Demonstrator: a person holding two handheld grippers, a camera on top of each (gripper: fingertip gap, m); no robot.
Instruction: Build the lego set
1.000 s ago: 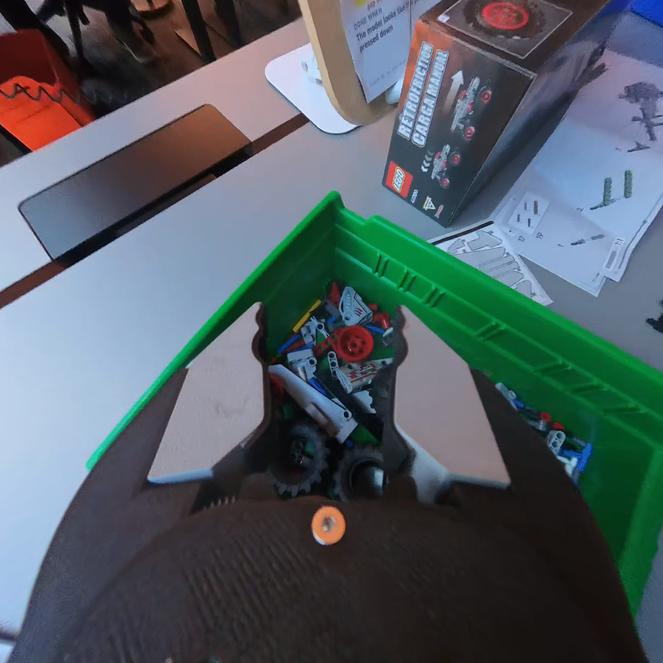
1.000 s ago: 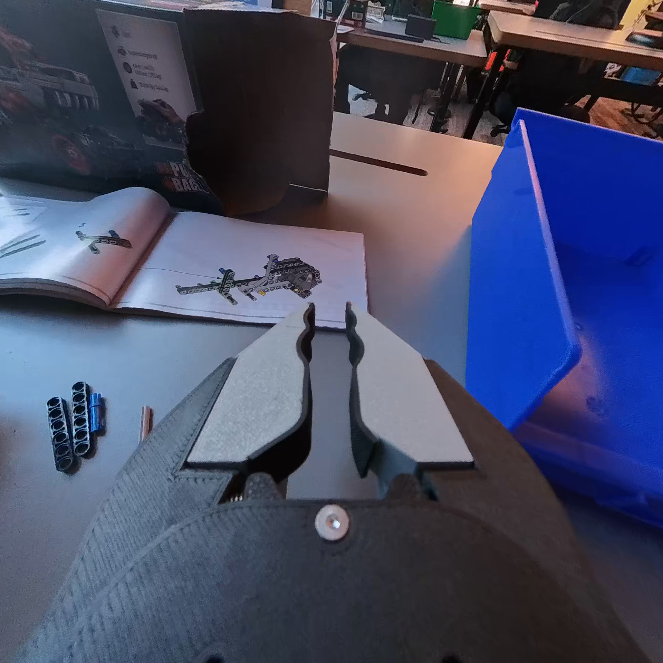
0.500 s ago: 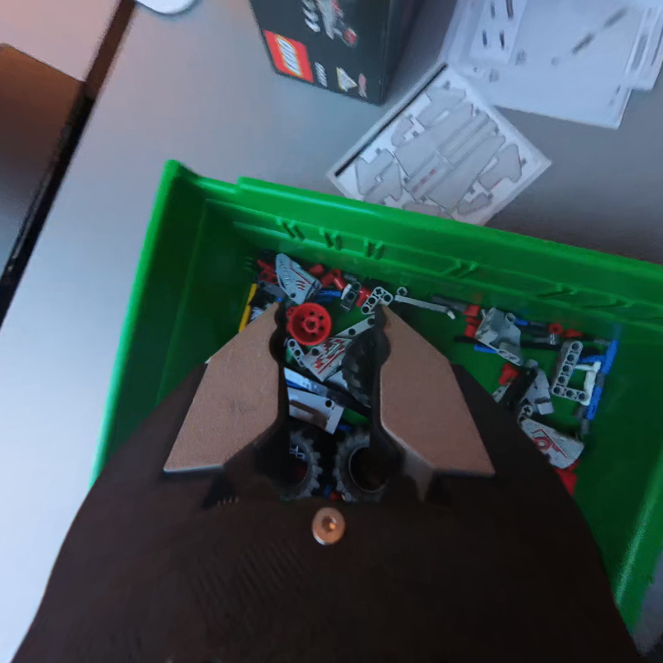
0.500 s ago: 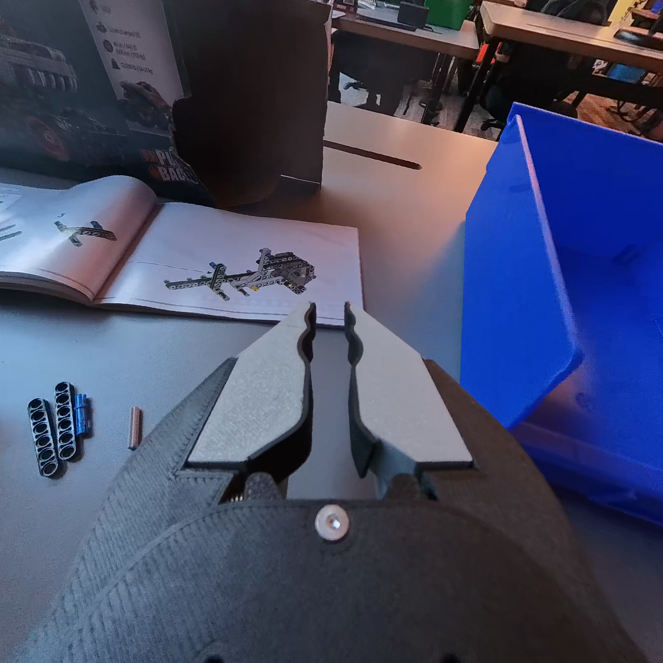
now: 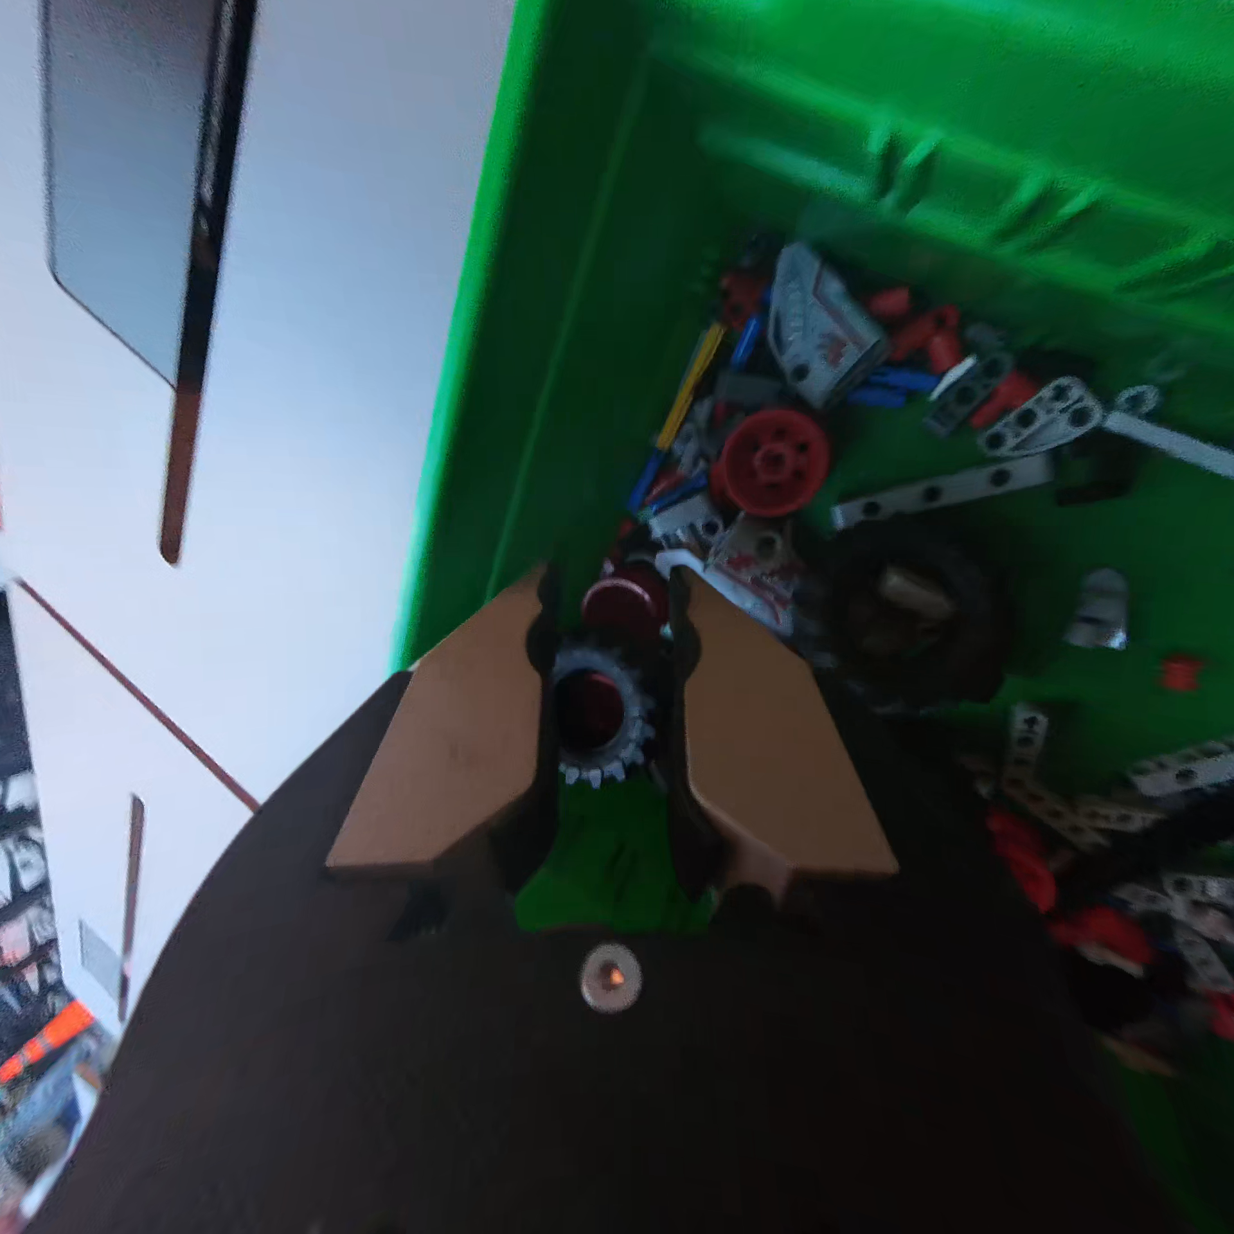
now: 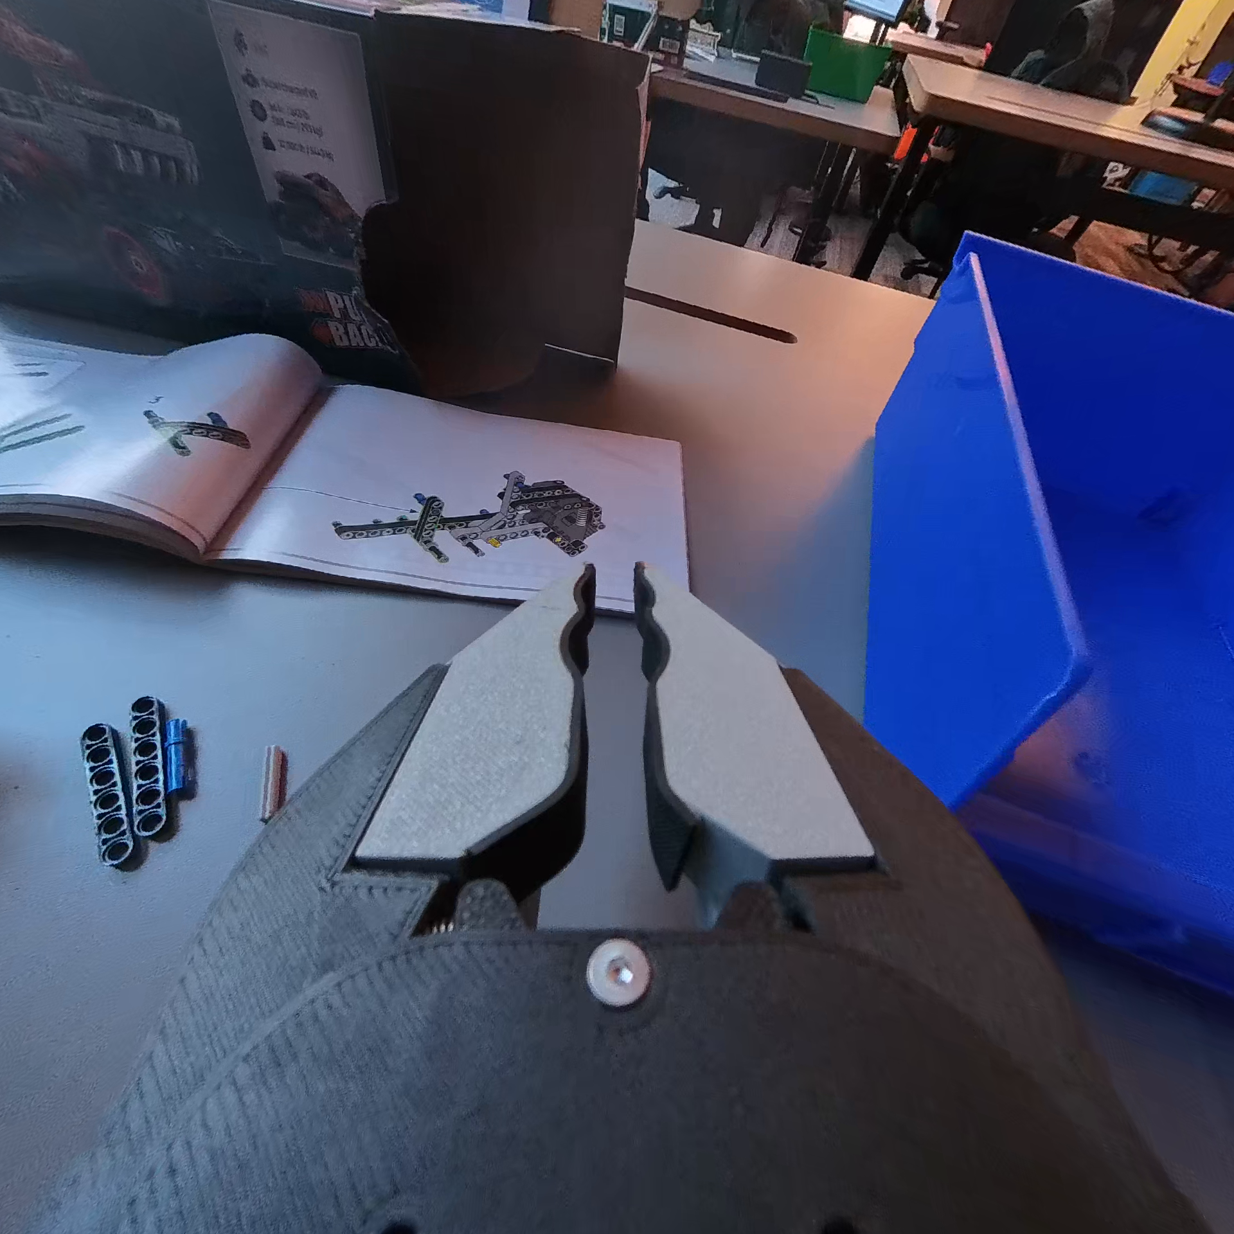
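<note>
In the left wrist view my left gripper (image 5: 609,577) reaches down into the green bin (image 5: 601,267) of loose lego parts. Its jaws stand close on either side of a small knobby tyre with a red hub (image 5: 597,714). A red wheel hub (image 5: 774,461), a larger black tyre (image 5: 915,621) and grey beams (image 5: 948,491) lie beyond. In the right wrist view my right gripper (image 6: 613,569) is empty above the table, jaws nearly together, pointing at the open instruction booklet (image 6: 400,481). Two black beams (image 6: 127,781), a blue pin (image 6: 179,758) and a small reddish pin (image 6: 272,781) lie to its left.
A blue bin (image 6: 1001,567) stands close on the right of my right gripper. The lego box (image 6: 133,167) with its open brown flap (image 6: 507,220) stands behind the booklet. Left of the green bin, the table has a dark panel (image 5: 120,187) and a slot (image 5: 180,427). The left gripper's tips are roughly 60 cm from the right gripper's. It is some 4 cm from my left tips to the red wheel hub (image 5: 774,461). To the small reddish pin (image 6: 272,781): right tips about 11 cm, left tips about 55 cm.
My left gripper has dropped deeper into the green bin, turned, and narrowed its jaws around the small tyre. My right gripper has hardly moved, and its jaws have not changed.
</note>
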